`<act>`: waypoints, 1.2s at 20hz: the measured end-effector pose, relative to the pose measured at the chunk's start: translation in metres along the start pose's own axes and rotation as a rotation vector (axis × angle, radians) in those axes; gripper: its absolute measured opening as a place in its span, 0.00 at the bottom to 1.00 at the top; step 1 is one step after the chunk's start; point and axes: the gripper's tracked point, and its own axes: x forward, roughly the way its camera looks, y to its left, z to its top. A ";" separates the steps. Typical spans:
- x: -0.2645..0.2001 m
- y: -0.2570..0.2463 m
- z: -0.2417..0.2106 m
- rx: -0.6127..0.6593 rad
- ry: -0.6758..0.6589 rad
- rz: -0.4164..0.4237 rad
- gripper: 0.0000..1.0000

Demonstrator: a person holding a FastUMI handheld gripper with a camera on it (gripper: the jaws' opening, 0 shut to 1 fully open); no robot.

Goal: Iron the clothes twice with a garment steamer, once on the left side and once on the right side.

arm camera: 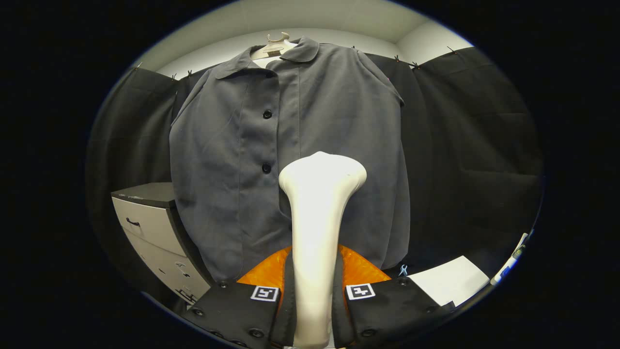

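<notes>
A grey button-up shirt (290,145) hangs on a pale hanger (274,44) straight ahead of me, its front facing me. A white garment steamer (317,218) stands up between my two black fingers, and my gripper (314,300) is shut on its handle. The steamer's wide head rises in front of the shirt's lower middle, just right of the button row. I cannot tell whether the head touches the cloth.
A grey drawer cabinet (155,228) with a dark top stands low at the left, partly behind the shirt's hem. A white sheet (450,281) lies at the lower right, with a small blue clip (403,270) beside it. Black cloth walls surround the shirt.
</notes>
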 end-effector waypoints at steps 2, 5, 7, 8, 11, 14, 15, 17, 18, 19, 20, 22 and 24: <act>-0.004 0.001 -0.007 0.006 0.010 0.007 0.37; -0.011 0.000 -0.021 0.025 0.023 0.013 0.37; -0.017 -0.005 -0.027 0.029 0.029 0.000 0.37; -0.022 -0.008 -0.029 0.032 0.030 -0.005 0.37; -0.042 -0.017 -0.029 0.040 0.022 -0.018 0.37; -0.065 -0.019 -0.022 0.039 0.004 -0.033 0.37; -0.075 -0.017 -0.017 0.041 -0.006 -0.034 0.37; -0.090 -0.011 -0.006 0.032 -0.023 -0.033 0.37; -0.099 -0.006 -0.001 0.022 -0.035 -0.032 0.37; -0.106 -0.002 0.005 0.013 -0.044 -0.033 0.37; -0.114 0.002 0.009 0.010 -0.052 -0.032 0.37; -0.130 0.014 0.020 0.023 -0.064 -0.025 0.37; -0.144 0.031 0.035 0.037 -0.084 -0.006 0.37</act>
